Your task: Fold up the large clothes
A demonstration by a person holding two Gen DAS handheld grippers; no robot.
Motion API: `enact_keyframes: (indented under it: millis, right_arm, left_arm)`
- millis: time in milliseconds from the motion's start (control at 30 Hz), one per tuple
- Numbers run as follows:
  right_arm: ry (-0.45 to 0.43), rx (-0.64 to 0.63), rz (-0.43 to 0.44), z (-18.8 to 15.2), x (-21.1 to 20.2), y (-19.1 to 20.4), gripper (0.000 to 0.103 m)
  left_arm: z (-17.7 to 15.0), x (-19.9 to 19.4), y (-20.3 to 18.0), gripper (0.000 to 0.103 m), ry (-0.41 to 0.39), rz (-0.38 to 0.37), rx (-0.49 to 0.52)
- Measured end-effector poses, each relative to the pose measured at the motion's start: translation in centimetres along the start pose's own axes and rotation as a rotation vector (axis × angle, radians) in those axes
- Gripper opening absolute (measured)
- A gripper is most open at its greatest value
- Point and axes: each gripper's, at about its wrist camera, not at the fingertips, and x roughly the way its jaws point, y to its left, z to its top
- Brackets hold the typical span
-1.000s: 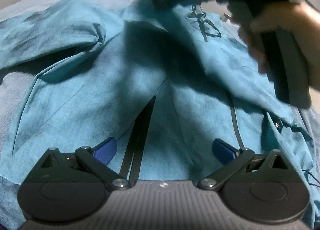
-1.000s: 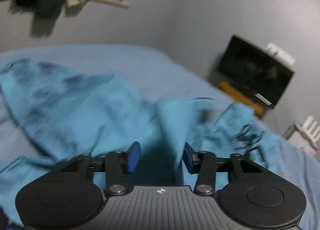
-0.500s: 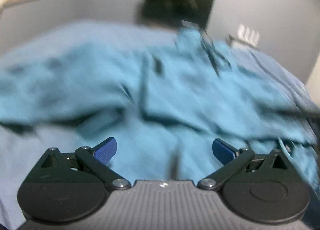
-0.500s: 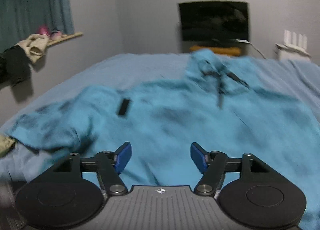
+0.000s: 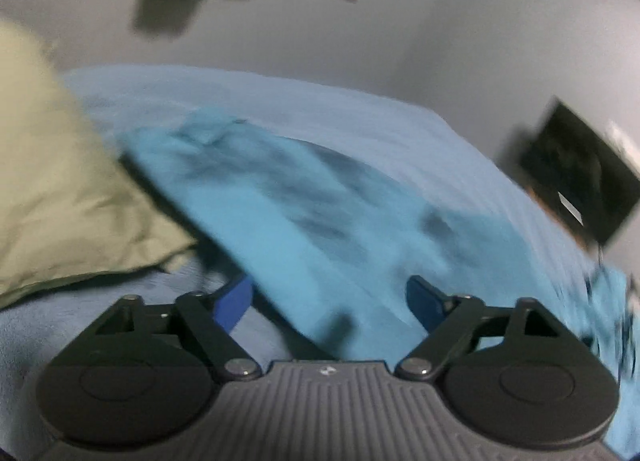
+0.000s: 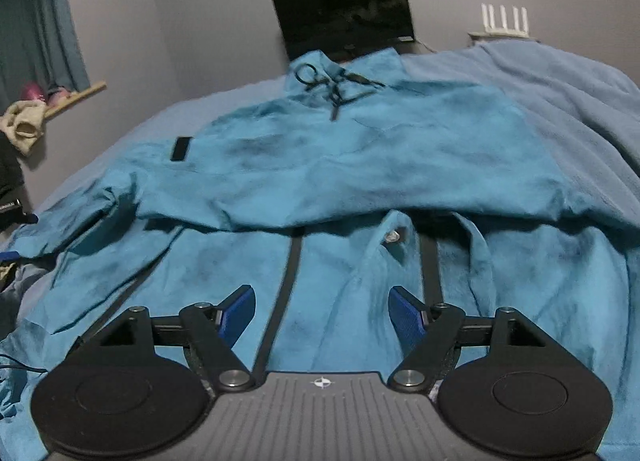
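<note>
I was between folds. The teal jacket (image 6: 360, 165) lay spread on the bed (image 6: 560, 73) ahead of my right tongs (image 6: 322, 315), one sleeve already across; they had just widened, empty. My left tongs (image 5: 330, 301), just narrowing yet gaping and empty, needed the other sleeve (image 5: 304, 197).

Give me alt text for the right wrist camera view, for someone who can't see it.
A teal hooded jacket lies spread on a blue bed, one sleeve folded across its chest, drawstrings at the far hood. The right gripper hovers over the jacket's near hem with open jaws, nothing between them. Behind stand a grey wall and a dark screen.
</note>
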Motion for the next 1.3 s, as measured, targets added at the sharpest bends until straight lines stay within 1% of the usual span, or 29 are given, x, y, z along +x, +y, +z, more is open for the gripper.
enact_keyframes:
  millis: [33, 67, 100, 133, 267, 300, 333, 400, 433, 467, 500, 533, 600, 667, 700, 800, 867, 933, 1000, 1033, 1067, 1100, 1167, 1200, 1233, 1267, 1300]
  right_arm:
    - [0.002, -0.016, 0.002, -0.1, 0.0, 0.3, 0.077]
    - [0.006, -0.028, 0.002, -0.3, 0.1, 0.5, 0.077]
    - [0.01, -0.037, 0.001, -0.2, 0.1, 0.7, 0.077]
    - [0.013, -0.041, 0.0, -0.3, 0.2, 0.9, 0.077]
    - [0.017, -0.045, 0.003, -0.3, 0.4, 1.2, 0.078]
    - [0.018, -0.046, 0.005, -0.4, 0.4, 1.1, 0.078]
    - [0.018, -0.047, 0.005, -0.4, 0.5, 1.1, 0.078]
    - [0.016, -0.051, 0.007, -0.4, 0.6, 1.0, 0.078]
    - [0.015, -0.052, 0.007, -0.4, 0.7, 1.1, 0.078]
    - [0.015, -0.054, 0.007, -0.4, 0.8, 1.2, 0.078]
    - [0.017, -0.056, 0.007, -0.4, 0.9, 1.1, 0.078]
    - [0.017, -0.058, 0.007, -0.4, 1.0, 1.1, 0.078]
    - [0.017, -0.061, 0.007, -0.5, 1.2, 1.2, 0.078]
    - [0.016, -0.06, 0.008, -0.5, 1.3, 1.1, 0.078]
    - [0.015, -0.058, 0.01, -0.5, 1.3, 1.1, 0.078]
    - [0.013, -0.056, 0.012, -0.5, 1.3, 1.0, 0.078]
    - [0.013, -0.056, 0.013, -0.5, 1.4, 1.1, 0.078]
    - [0.011, -0.057, 0.014, -0.5, 1.3, 1.0, 0.079]
    - [0.013, -0.057, 0.015, -0.5, 1.3, 1.0, 0.079]
    - [0.012, -0.057, 0.014, -0.5, 1.4, 1.0, 0.079]
    - [0.012, -0.057, 0.015, -0.6, 1.4, 1.0, 0.079]
    - [0.011, -0.06, 0.015, -0.6, 1.5, 1.1, 0.079]
    - [0.011, -0.067, 0.013, -0.7, 1.6, 1.3, 0.08]
    - [0.011, -0.072, 0.012, -0.8, 1.7, 1.3, 0.08]
    - [0.009, -0.076, 0.01, -0.8, 1.7, 1.4, 0.08]
    - [0.008, -0.08, 0.008, -0.9, 1.8, 1.5, 0.08]
    - [0.006, -0.086, 0.006, -0.9, 1.8, 1.5, 0.08]
  left_arm:
    - [0.2, 0.5, 1.1, 0.07, 0.002, 0.017, -0.027]
    - [0.5, 1.3, 1.9, 0.067, 0.006, 0.032, -0.051]
    - [0.7, 2.0, 2.6, 0.06, 0.005, 0.033, -0.069]
    - [0.7, 2.4, 3.3, 0.056, 0.0, 0.028, -0.087]
    - [1.0, 3.6, 4.5, 0.056, -0.043, -0.043, -0.136]
    - [1.0, 3.8, 4.9, 0.053, -0.052, -0.059, -0.151]
    - [1.0, 3.8, 5.3, 0.04, -0.061, -0.078, -0.169]
    - [0.9, 3.4, 5.6, 0.025, -0.079, -0.09, -0.173]
    - [0.8, 3.0, 5.5, 0.013, -0.101, -0.09, -0.156]
    - [0.8, 2.5, 5.0, 0.011, -0.122, -0.082, -0.134]
    - [0.9, 1.9, 4.6, 0.006, -0.145, -0.078, -0.12]
    - [1.1, 1.3, 4.4, 0.003, -0.169, -0.086, -0.122]
    - [1.6, -0.2, 3.8, 0.0, -0.228, -0.118, -0.134]
    - [2.1, -1.9, 2.5, 0.0, -0.294, -0.157, -0.099]
    - [2.3, -2.9, 1.5, 0.0, -0.326, -0.185, -0.072]
    - [2.3, -6.2, -2.4, 0.0, -0.393, -0.331, 0.027]
    - [1.5, -8.1, -5.7, 0.0, -0.422, -0.433, 0.113]
    - [-0.1, -10.3, -9.2, 0.0, -0.435, -0.553, 0.214]
    - [-2.4, -12.3, -12.1, 0.0, -0.425, -0.665, 0.313]
    - [-3.9, -13.1, -13.5, 0.0, -0.404, -0.721, 0.361]
    - [-5.4, -13.8, -14.7, 0.0, -0.373, -0.776, 0.406]
    - [-7.0, -14.2, -15.6, 0.0, -0.336, -0.826, 0.43]
    - [-10.5, -14.8, -17.3, 0.0, -0.224, -0.92, 0.482]
    - [-12.3, -14.9, -18.2, 0.0, -0.174, -0.948, 0.518]
    - [-14.1, -15.0, -18.9, 0.0, -0.141, -0.963, 0.554]
    - [-16.0, -14.7, -19.4, 0.0, -0.104, -0.969, 0.592]
    - [-17.7, -14.4, -20.0, 0.0, -0.047, -0.963, 0.627]
